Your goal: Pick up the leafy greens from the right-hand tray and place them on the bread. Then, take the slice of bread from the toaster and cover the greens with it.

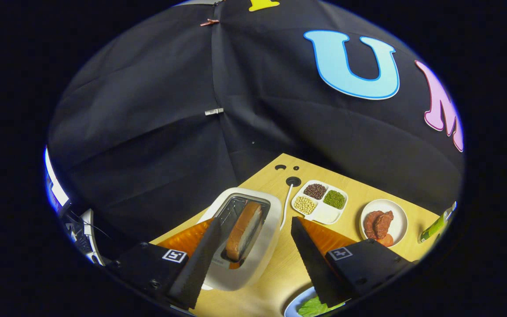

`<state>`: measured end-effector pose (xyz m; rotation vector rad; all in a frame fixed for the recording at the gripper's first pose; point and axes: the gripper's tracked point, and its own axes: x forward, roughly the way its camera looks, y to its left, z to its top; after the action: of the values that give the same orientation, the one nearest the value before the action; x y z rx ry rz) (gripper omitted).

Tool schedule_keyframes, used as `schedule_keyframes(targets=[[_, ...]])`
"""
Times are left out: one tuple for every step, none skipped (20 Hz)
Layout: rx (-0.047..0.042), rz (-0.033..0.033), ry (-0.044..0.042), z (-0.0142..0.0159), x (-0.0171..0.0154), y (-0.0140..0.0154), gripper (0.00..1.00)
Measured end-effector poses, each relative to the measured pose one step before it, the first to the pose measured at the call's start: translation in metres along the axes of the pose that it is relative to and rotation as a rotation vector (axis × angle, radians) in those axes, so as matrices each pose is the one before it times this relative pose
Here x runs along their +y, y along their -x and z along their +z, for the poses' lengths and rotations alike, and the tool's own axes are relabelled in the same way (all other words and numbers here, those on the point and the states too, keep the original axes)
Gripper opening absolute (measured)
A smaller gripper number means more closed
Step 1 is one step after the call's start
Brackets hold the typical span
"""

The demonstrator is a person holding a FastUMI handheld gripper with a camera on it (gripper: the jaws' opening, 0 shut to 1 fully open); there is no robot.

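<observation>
claw (253, 237) spread above wooden surface (280, 264); toaster (253, 251) with bread (244, 231) between fingers; bean tray (320, 201), plate (383, 222) beyond.

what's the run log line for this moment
gripper: open, above toaster | bread slice: in slot, ungrasped | greens: on plate | phase: approaching bread

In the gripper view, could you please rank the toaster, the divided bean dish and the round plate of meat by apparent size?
1. Toaster, between the open gripper's fingers, though it is nearest the camera.
2. Divided bean dish.
3. Round plate, close to the dish in size, so unsure.
</observation>
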<state>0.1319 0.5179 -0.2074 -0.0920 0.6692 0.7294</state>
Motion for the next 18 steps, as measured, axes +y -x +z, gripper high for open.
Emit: schedule_keyframes(targets=[[0.00883,-0.01339,0.0066,-0.00427,0.0006,-0.00642,1.0],[0.00369,-0.00691,0.00611,-0.00077,0.00119,-0.00455,1.0],[0.00905,-0.00042,0.00367,-0.00185,0.00423,-0.00218,0.96],[0.00459,-0.00055,0.00327,-0.00162,0.00455,-0.00283,0.89],[0.00461,-0.00028,0.00513,-0.00211,0.00384,-0.00349,0.79],[0.00651,-0.00174,0.00751,-0.00128,0.00106,-0.00238,0.76],[0.00722,-0.00313,0.0065,-0.00297,0.00202,-0.00079,0.73],[0.00739,-0.00728,0.00409,-0.00125,-0.00062,-0.00213,0.65],[0.00888,-0.00841,0.00005,-0.00208,-0.00031,-0.00174,0.58],[0.00944,-0.00432,-0.00354,-0.00265,-0.00083,-0.0026,0.52],[0.01351,-0.00341,-0.00819,-0.00292,-0.00101,-0.00104,0.41],[0.00893,0.00076,-0.01506,-0.00014,-0.00017,-0.00051,0.3],[0.00999,0.00131,-0.01265,-0.00111,0.00035,0.00021,0.2],[0.00769,0.00036,-0.0075,0.00068,-0.00004,0.00065,0.19],[0.00074,-0.00134,-0.00485,0.00212,-0.00103,0.00223,0.16],[-0.00224,0.00591,-0.00162,0.00187,0.00153,0.00217,0.16],[-0.00906,0.00746,0.0032,0.00362,0.00246,0.00501,0.14],[-0.01429,-0.00324,0.00301,0.00648,-0.00169,0.00455,0.14]])
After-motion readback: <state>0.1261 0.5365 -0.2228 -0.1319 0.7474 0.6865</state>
